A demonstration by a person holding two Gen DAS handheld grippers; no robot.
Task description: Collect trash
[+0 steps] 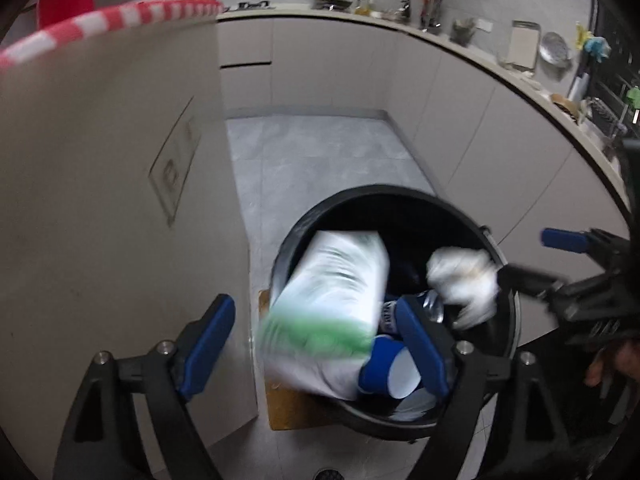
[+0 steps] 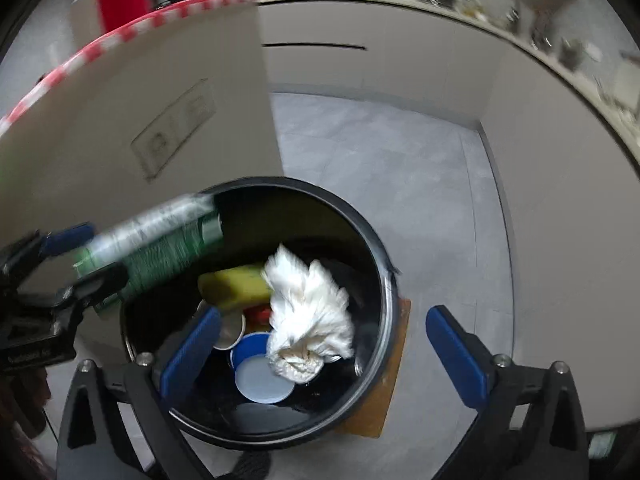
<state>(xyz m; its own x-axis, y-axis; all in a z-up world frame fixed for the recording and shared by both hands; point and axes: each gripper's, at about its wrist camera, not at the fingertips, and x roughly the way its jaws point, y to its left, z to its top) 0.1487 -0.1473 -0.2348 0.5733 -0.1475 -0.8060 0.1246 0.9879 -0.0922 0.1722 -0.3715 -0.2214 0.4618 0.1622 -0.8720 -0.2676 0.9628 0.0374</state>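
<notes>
Claws (image 1: 324, 340) (image 2: 332, 360) both spread wide, empty — one carton (image 1: 328, 300), one tissue wad (image 2: 308, 312), one blue cup (image 2: 256, 364) over one black bin (image 2: 380, 280).

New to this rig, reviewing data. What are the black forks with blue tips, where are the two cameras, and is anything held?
No robot: a person carries two handheld grippers, each with a fisheye camera looking along its blue-padded fingers. The left wrist view shows the left gripper open over a black trash bin on the kitchen floor, a white-and-green carton blurred between its fingers, apparently dropping in. The right wrist view shows the right gripper open, a crumpled white tissue falling too. Nothing is gripped. A blue cup already lies inside.
</notes>
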